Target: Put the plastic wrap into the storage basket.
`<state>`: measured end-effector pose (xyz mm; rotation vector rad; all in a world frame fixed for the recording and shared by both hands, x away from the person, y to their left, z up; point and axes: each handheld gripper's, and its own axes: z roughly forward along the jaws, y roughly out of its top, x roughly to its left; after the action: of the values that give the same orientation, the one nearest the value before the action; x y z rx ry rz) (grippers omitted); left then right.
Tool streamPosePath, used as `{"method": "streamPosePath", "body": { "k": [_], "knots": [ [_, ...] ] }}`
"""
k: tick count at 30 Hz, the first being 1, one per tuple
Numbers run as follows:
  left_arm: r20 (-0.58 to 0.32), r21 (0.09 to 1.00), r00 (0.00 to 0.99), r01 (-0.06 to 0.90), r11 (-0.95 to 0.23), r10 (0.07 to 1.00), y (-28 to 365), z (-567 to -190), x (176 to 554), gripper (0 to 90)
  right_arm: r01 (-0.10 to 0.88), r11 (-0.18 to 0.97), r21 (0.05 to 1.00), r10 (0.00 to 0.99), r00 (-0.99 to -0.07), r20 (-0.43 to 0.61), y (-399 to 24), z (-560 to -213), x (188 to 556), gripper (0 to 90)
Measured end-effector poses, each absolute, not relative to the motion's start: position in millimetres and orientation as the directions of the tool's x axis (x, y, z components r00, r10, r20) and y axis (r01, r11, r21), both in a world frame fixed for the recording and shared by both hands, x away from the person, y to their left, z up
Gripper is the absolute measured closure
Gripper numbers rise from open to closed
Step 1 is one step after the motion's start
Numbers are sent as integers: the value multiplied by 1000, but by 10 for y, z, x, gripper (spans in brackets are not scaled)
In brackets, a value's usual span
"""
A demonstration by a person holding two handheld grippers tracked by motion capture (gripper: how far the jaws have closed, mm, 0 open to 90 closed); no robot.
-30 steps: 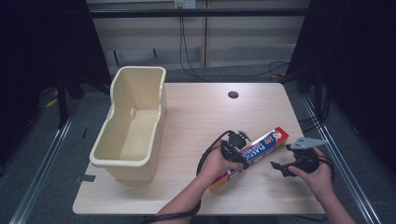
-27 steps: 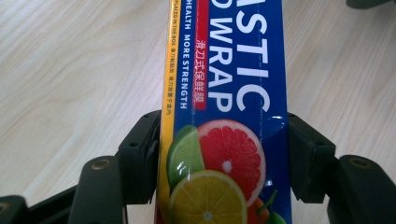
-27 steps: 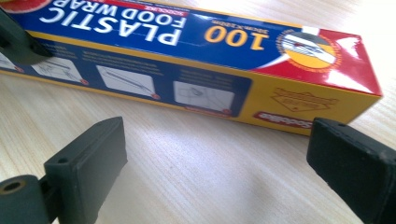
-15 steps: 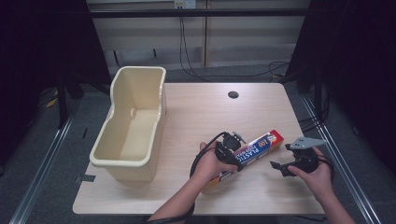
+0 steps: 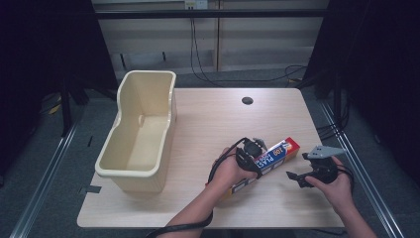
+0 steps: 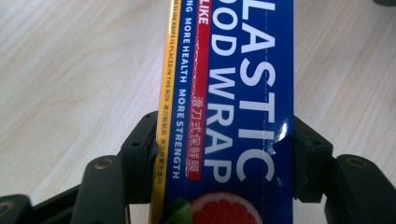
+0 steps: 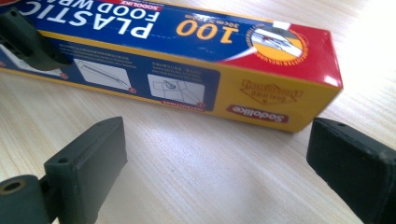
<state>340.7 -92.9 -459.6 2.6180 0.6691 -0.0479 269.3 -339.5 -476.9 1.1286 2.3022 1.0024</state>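
A long blue, yellow and red plastic wrap box [image 5: 275,156] lies slantwise at the table's right-centre. My left gripper [image 5: 250,151] is shut across its middle. In the left gripper view both black jaws press on the sides of the box [image 6: 233,93], with the gripper's midpoint [image 6: 224,135] on it. My right gripper [image 5: 297,178] is just right of the box's red end, held low over the table. In the right gripper view it is open [image 7: 219,154], with bare wood between the jaws and the box [image 7: 187,46] just beyond them.
A deep cream plastic tub [image 5: 168,114] stands along the left side of the wooden table [image 5: 208,124]. A dark cable hole [image 5: 247,100] sits near the far edge. Cables trail on the floor behind the table.
The box and my left gripper have shifted slightly to the left. My right gripper has stayed in place, still open.
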Motion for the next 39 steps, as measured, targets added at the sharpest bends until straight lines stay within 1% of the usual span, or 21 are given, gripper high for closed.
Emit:
{"method": "streamPosePath", "body": {
  "k": [3, 5, 9, 11, 13, 18, 20, 22, 27, 39],
  "knots": [
    [-197, 354, 857, 514, -781, 476, -883, -4526, 3430, 404, 522, 419, 743, 799, -600, -30, -3399, -4766, 2693, 49],
    [-207, 338, 843, 539, -772, 497, -840, -4467, 3442, 406, 520, 418, 745, 799, -601, -29, -3401, -4766, 2694, 48],
    [-230, 313, 832, 554, -771, 505, -732, -4338, 3493, 409, 520, 421, 743, 798, -602, -31, -3389, -4766, 2693, 47],
    [-234, 297, 822, 569, -767, 520, -709, -4294, 3492, 409, 521, 417, 744, 798, -602, -26, -3380, -4764, 2692, 47],
    [-220, 284, 826, 563, -776, 519, -661, -4195, 3509, 409, 517, 424, 743, 795, -605, -33, -3381, -4763, 2696, 47],
    [-233, 284, 820, 571, -770, 523, -591, -4044, 3535, 409, 516, 427, 743, 794, -607, -35, -3375, -4769, 2699, 45],
    [-240, 279, 805, 593, -755, 543, -562, -3969, 3539, 409, 518, 426, 742, 794, -607, -33, -3370, -4769, 2699, 43],
    [-235, 277, 809, 587, -760, 539, -522, -3901, 3560, 408, 518, 426, 741, 793, -608, -31, -3366, -4767, 2697, 42],
    [-241, 275, 788, 615, -739, 567, -378, -3740, 3605, 408, 516, 434, 738, 788, -615, -34, -3347, -4770, 2696, 36],
    [-236, 279, 763, 647, -710, 602, -108, -3401, 3669, 407, 508, 449, 735, 774, -632, -36, -3311, -4784, 2704, 29]
  ]
}}
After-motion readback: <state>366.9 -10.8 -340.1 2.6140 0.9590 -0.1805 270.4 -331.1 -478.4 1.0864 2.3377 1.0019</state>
